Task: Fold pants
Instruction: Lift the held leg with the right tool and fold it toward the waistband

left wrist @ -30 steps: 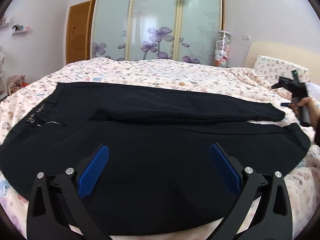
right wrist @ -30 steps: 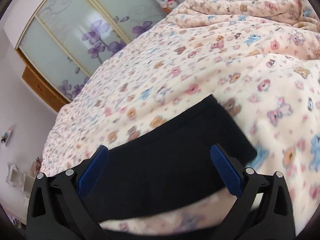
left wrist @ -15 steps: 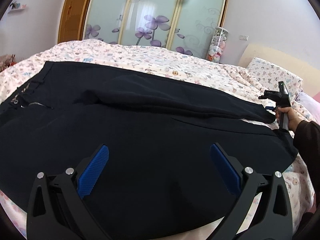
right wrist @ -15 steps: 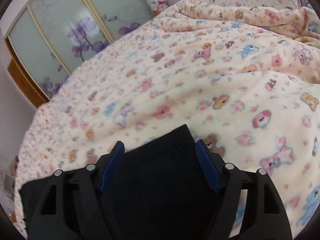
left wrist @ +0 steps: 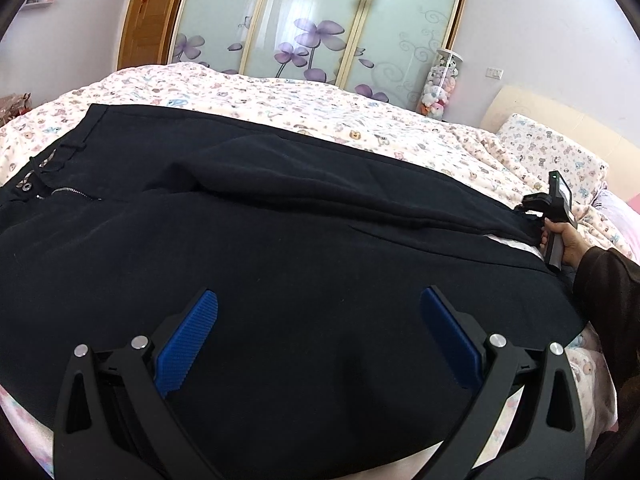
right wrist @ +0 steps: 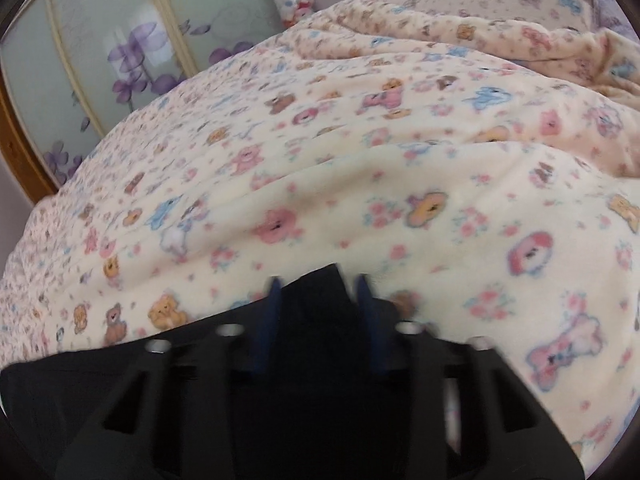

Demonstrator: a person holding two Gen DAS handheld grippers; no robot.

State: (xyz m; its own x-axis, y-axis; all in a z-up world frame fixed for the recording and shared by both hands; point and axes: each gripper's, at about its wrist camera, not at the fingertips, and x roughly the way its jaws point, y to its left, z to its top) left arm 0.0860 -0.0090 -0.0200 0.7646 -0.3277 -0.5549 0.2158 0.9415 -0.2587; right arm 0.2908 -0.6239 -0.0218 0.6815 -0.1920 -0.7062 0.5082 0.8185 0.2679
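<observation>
Black pants (left wrist: 280, 240) lie spread across the bed, with the waistband and zipper (left wrist: 68, 192) at the left and the leg ends at the right. My left gripper (left wrist: 318, 320) hovers open over the near leg with nothing between its blue pads (left wrist: 188, 340). My right gripper (right wrist: 318, 292) is at the far leg's end; its jaws are closing, and a corner of the black fabric (right wrist: 316, 304) bunches up between the pads. In the left wrist view a hand (left wrist: 568, 236) holds that right gripper (left wrist: 524, 210) at the hem.
A bedspread (right wrist: 360, 200) printed with bears covers the bed, rumpled toward the pillow (left wrist: 552, 152) at the right. Sliding wardrobe doors (left wrist: 320, 24) with purple flowers stand behind the bed. Beside them is a tall jar of plush toys (left wrist: 438, 84). A dark sleeve (left wrist: 608, 300) crosses the right edge.
My right gripper dropped onto the leg's end corner and its jaws narrowed from wide apart to close around the fabric. The left gripper tilted slightly and stayed open over the pants.
</observation>
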